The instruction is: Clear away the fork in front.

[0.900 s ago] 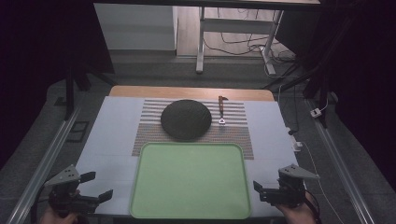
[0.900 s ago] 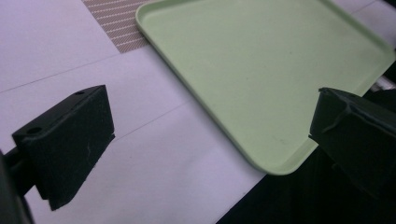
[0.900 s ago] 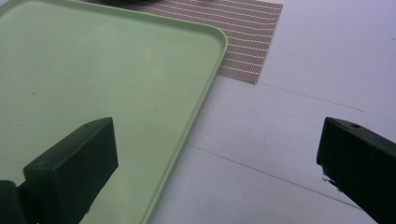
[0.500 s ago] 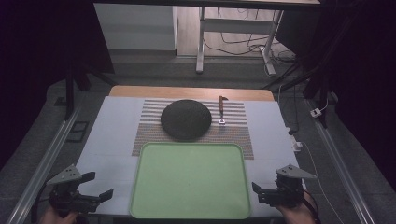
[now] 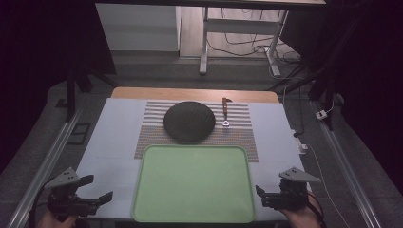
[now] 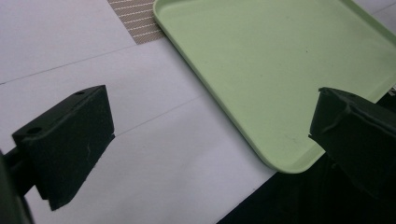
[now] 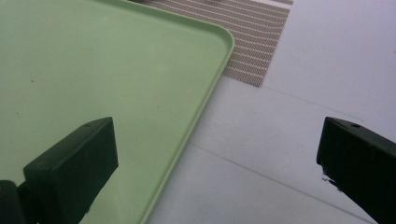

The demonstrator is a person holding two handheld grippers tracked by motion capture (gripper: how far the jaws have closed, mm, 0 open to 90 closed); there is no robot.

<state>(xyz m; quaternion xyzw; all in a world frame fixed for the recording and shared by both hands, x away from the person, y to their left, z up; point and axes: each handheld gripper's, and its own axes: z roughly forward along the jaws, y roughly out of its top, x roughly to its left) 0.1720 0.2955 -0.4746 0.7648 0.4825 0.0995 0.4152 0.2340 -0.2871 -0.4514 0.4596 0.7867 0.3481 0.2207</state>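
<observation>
A light green tray (image 5: 192, 183) lies bare at the near middle of the table. Behind it, on a striped placemat (image 5: 152, 137), sit a dark round plate (image 5: 188, 121) and a small utensil with a brown handle (image 5: 225, 111). My left gripper (image 5: 97, 187) is held low at the near left corner, open, with nothing between its jaws. It points at the tray's (image 6: 280, 56) near left corner, as the left gripper (image 6: 211, 116) view shows. My right gripper (image 5: 260, 195) is at the near right, open too, and my right gripper (image 7: 215, 140) straddles the tray's (image 7: 93, 60) right rim.
White table covering (image 5: 119, 123) runs around the placemat and tray. Metal rails (image 5: 47, 161) border the table on both sides. A white cable with a plug (image 5: 302, 145) lies off the right edge. Table legs and cables stand on the floor beyond.
</observation>
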